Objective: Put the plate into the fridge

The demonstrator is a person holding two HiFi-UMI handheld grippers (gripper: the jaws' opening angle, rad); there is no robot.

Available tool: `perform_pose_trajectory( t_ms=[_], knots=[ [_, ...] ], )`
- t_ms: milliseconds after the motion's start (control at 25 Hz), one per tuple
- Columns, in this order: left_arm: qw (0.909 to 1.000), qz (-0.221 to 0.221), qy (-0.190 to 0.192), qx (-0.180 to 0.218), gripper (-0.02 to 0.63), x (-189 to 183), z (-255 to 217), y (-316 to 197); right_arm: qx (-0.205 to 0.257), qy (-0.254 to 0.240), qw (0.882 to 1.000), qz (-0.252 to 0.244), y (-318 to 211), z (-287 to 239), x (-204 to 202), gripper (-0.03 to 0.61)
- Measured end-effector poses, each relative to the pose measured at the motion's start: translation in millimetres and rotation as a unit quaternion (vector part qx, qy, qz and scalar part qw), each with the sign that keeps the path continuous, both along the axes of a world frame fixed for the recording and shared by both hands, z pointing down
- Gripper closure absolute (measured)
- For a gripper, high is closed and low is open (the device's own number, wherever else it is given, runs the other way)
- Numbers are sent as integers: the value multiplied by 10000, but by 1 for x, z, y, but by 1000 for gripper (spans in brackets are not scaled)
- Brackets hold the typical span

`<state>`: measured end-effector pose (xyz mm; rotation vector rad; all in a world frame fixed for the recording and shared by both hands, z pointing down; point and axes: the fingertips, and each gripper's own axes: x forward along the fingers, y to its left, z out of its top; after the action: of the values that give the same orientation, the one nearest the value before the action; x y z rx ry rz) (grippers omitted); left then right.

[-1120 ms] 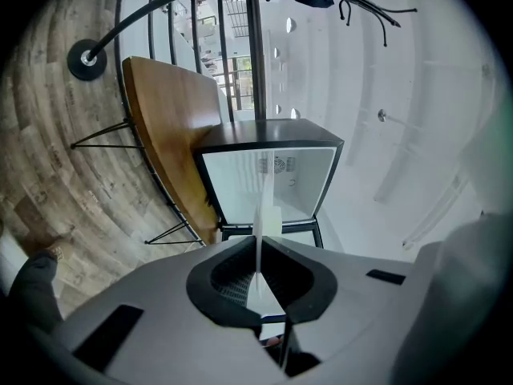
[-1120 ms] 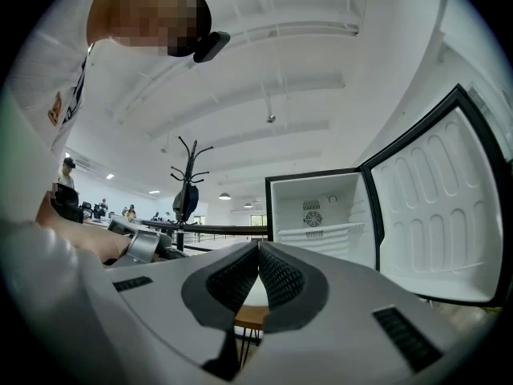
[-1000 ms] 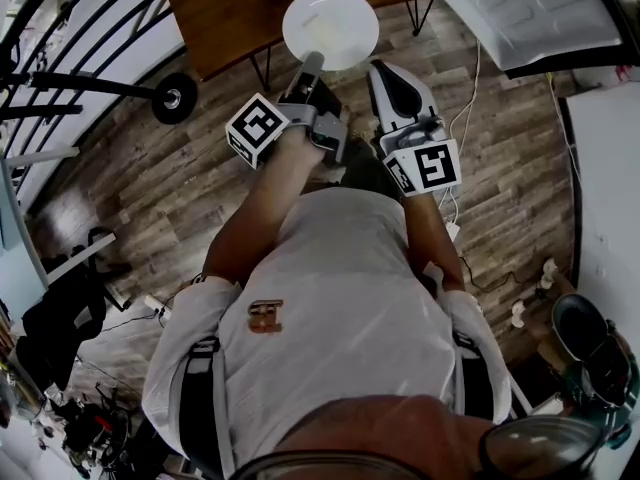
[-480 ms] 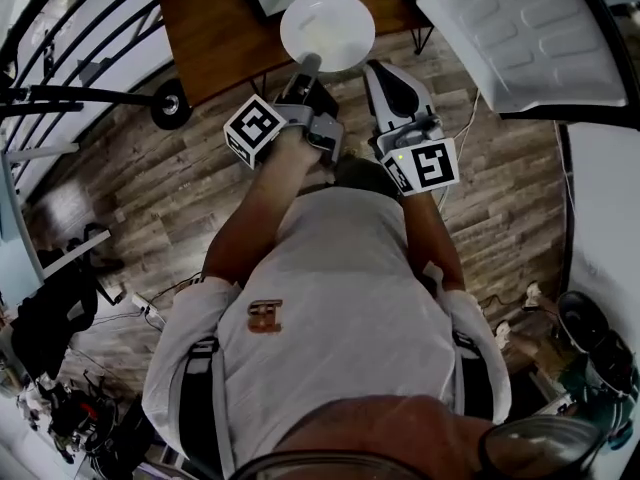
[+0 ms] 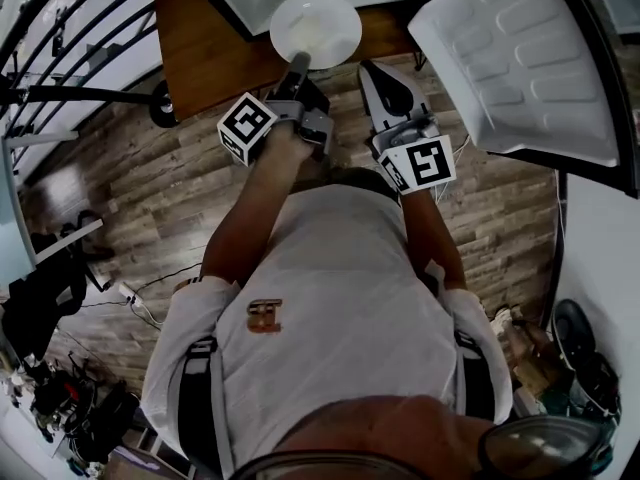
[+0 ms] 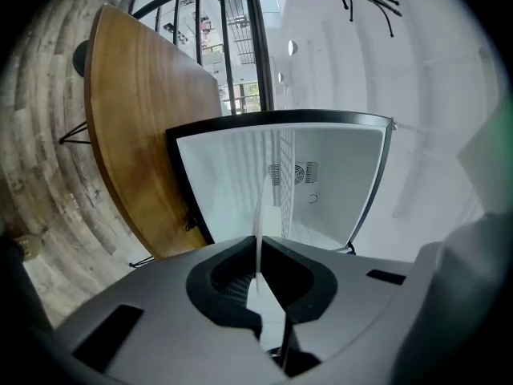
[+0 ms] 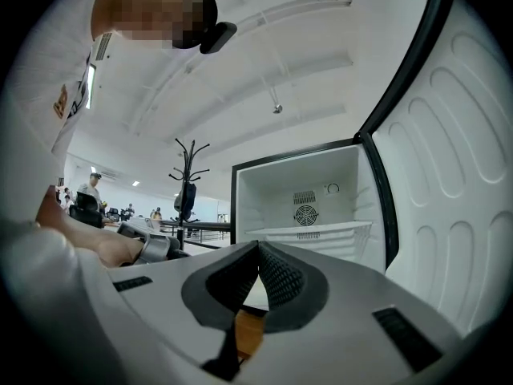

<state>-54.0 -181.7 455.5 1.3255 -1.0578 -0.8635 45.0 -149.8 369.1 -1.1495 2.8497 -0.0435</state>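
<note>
An open mini fridge (image 7: 304,207) stands on the wooden tabletop (image 5: 200,48), its door (image 5: 520,68) swung wide to the right. The left tongs (image 5: 297,66) reach out level, clamped on the rim of the white plate (image 5: 316,28), which hangs just before the fridge's opening. The right tongs (image 5: 385,86) reach alongside, closed and empty.

The person wears a white short-sleeved T-shirt (image 5: 340,288) with brown chest emblem (image 5: 265,315) and dark shoulder straps (image 5: 198,408); left gripper (image 5: 298,65) and right gripper (image 5: 372,71) are grey with black-and-white marker cubes (image 5: 246,128).
</note>
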Motion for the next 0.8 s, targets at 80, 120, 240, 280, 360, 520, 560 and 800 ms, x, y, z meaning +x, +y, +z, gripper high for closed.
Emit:
perform_pose_trajectory(
  t_ms=[80,120,240,280,360,520,560,800],
  knots=[
    [10000,-81,16,-17,584,3,2,-10,-7,9,10000,-78,-9,2,5,545],
    [9999,-113,21,-23,584,5,4,-15,-10,13,9999,-110,-13,2,8,545],
    [9998,-202,15,-61,585,13,10,-27,-31,12,9998,-171,-23,7,20,545],
    [9997,-233,17,-90,584,15,14,-34,-50,9,9998,-183,-28,9,23,545],
    [9994,-293,17,-161,584,17,19,-53,-113,13,9997,-208,-45,13,27,545],
    [9989,-380,53,-273,584,13,28,-84,-220,27,9995,-236,-68,18,28,545],
    [9988,-387,55,-288,584,14,30,-89,-238,28,9995,-225,-70,19,30,545],
    [9990,-311,42,-331,584,16,36,-89,-247,38,9996,-93,-55,18,33,545]
  ],
)
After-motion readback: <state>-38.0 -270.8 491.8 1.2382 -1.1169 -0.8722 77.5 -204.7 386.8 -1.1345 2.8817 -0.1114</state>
